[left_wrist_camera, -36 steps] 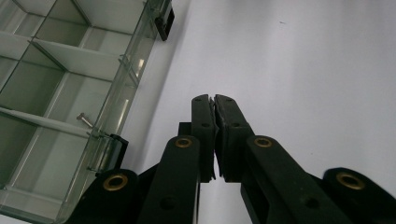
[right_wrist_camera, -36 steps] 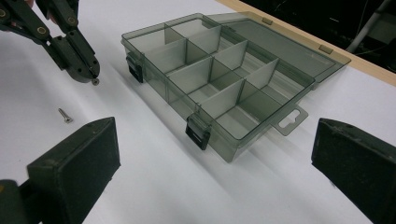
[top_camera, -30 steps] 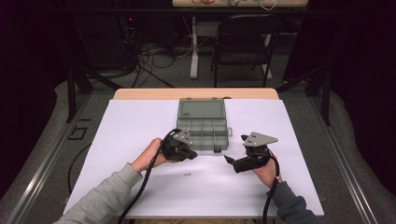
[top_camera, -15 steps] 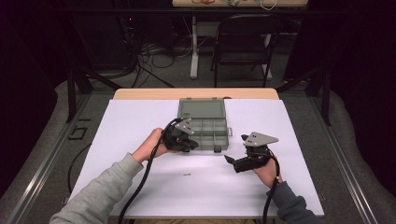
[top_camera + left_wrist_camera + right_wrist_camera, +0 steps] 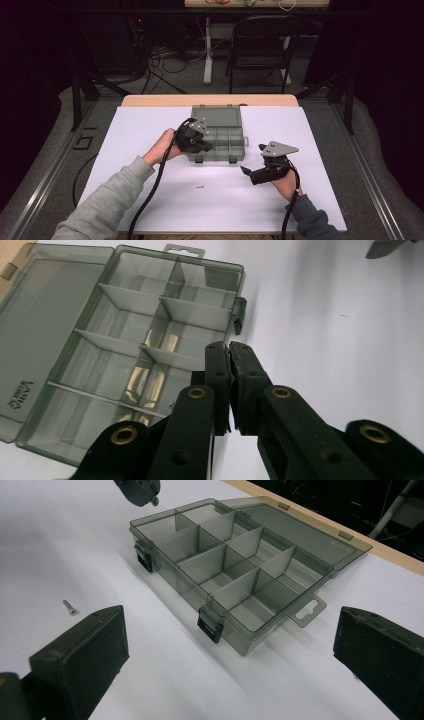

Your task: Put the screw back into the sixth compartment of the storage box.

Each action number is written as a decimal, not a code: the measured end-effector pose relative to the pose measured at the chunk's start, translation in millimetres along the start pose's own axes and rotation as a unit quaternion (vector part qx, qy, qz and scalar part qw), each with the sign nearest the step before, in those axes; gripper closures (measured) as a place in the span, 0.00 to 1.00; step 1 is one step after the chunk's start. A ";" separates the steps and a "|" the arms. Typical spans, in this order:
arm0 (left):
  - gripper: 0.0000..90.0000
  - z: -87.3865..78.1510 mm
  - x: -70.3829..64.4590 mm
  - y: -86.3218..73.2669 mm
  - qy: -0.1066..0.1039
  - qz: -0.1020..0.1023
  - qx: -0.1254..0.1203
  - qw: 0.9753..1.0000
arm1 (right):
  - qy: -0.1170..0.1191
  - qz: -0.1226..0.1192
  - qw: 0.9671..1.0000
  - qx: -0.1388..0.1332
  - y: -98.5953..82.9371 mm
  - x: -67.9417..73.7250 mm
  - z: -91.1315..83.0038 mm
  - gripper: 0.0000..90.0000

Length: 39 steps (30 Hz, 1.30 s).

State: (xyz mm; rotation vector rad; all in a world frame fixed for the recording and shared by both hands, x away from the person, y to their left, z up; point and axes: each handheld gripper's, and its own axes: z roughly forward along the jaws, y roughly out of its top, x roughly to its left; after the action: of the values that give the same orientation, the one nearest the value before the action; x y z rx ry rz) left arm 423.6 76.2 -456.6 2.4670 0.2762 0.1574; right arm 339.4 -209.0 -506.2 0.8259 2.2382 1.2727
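A smoky-grey compartment box (image 5: 231, 145) lies open at the back middle of the white sheet, lid (image 5: 220, 116) folded away from me; its compartments (image 5: 235, 575) look bare. My left gripper (image 5: 206, 146) hovers over the box's left front part, jaws shut, nothing visible between them (image 5: 229, 347). The box (image 5: 125, 340) sits just beyond its tips. My right gripper (image 5: 246, 171) rests low on the sheet right of the box's front, jaws wide open (image 5: 232, 632) and facing the box. A small screw (image 5: 200, 187) lies loose on the sheet in front of the box, also the screw (image 5: 70, 607) near my right gripper's left pad.
White sheet (image 5: 135, 135) covers the table; a strip of wooden edge (image 5: 210, 100) shows at the back. A dark folding chair (image 5: 260, 45) and floor cables (image 5: 165, 55) lie beyond the table. The left gripper's cable (image 5: 150, 195) trails over the sheet toward me.
My left gripper has risen from the sheet and moved forward and right, now over the box's left front part. The right gripper has stayed put, open.
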 end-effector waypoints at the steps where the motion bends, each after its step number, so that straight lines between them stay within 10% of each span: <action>1: 0.97 0.1 1.6 0.6 0.002 0.000 0.001 1.000 | -0.002 0.001 1.000 0.000 0.0 0.0 -0.2 0.00; 39: 0.97 37.5 32.6 0.2 0.012 -0.035 0.066 0.997 | -0.003 0.001 1.000 -0.005 0.8 -1.2 -2.8 0.00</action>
State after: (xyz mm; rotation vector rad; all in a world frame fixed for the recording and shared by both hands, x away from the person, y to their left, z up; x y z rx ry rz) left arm 462.0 61.6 -484.5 2.5825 0.3936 0.1436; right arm 338.7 -211.2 -504.1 0.8262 2.2265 1.2794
